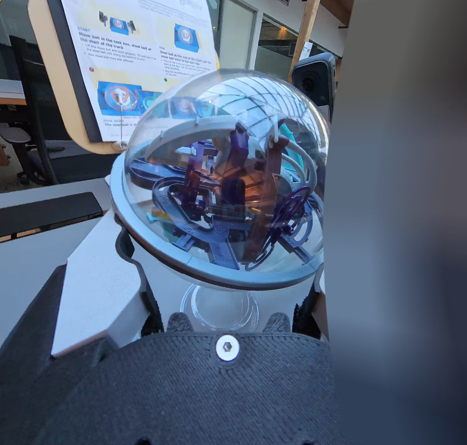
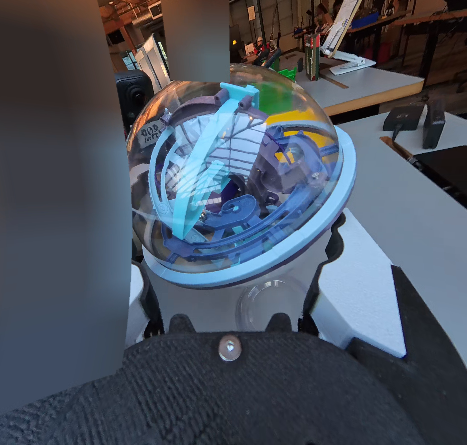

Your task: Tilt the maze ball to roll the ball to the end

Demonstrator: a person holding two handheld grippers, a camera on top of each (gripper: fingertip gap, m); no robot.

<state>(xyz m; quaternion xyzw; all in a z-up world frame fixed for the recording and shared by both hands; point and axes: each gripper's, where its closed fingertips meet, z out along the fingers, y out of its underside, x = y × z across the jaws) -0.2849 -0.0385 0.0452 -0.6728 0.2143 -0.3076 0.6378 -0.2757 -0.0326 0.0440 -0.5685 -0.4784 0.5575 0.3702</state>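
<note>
We held the clear maze ball tilted above the white table, left tool and right tool both clamped on its grey rim; a small steel ball sat among the blue tracks.

Both views are evenly lit by cool daylight, with warm orange light in the ceiling at 12 o'clock of the right wrist view. The maze ball carries bright window-grid glare on its clear dome toward 1 o'clock in the left view, near centre in the right. Fisheye distortion bends lines at the edges. The instruction sheet is slightly soft. Shadows are soft.
</note>
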